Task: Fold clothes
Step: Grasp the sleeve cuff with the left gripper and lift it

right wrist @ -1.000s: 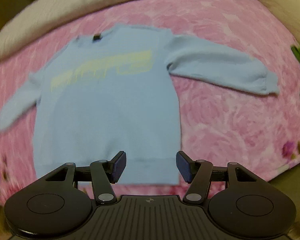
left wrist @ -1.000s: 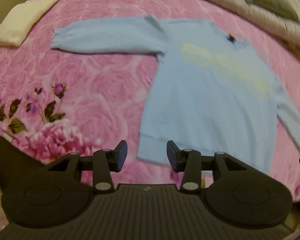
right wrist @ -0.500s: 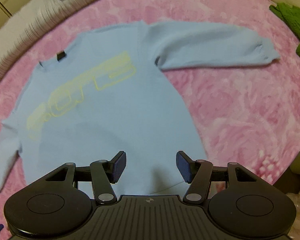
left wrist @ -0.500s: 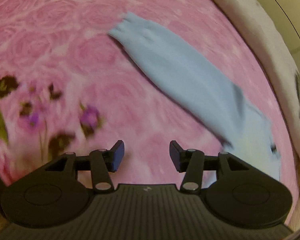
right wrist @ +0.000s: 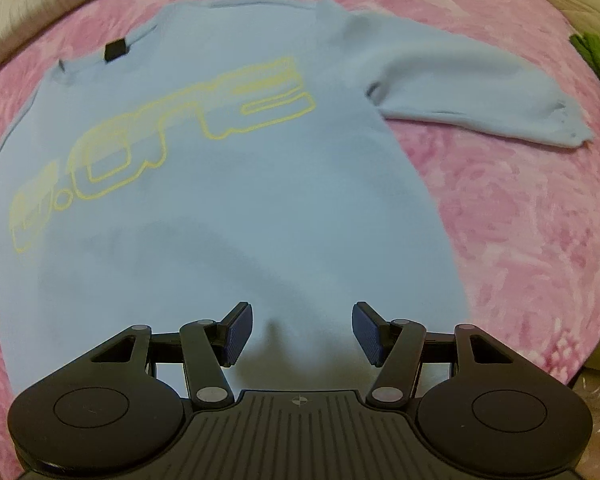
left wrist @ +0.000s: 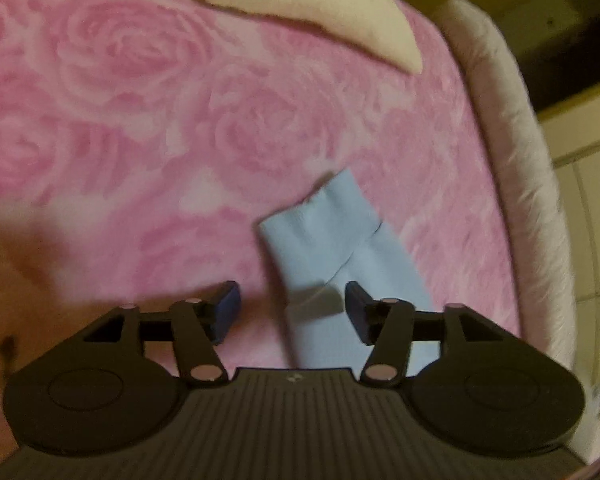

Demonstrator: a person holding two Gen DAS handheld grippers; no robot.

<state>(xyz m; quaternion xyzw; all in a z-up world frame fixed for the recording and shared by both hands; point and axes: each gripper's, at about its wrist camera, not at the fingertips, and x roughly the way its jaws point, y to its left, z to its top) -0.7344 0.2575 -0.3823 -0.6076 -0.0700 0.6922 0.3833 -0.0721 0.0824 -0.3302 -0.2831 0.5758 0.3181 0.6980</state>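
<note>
Overhead, tongs (right wrist: pixel 302 332) spread, blue sweatshirt (right wrist: pixel 228 208) flat

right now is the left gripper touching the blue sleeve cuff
Cannot tell. In the left wrist view the left gripper is open with the sleeve cuff between and beyond its fingers, but blur hides any contact or gap.

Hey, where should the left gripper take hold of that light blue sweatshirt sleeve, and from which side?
Probably at the ribbed cuff of the light blue sweatshirt sleeve, coming straight down from above. The sleeve lies flat on the pink rose-patterned blanket, so no edge stands up to slide under. The left gripper hangs open with the sleeve lying between its fingers, just behind the cuff.
</note>
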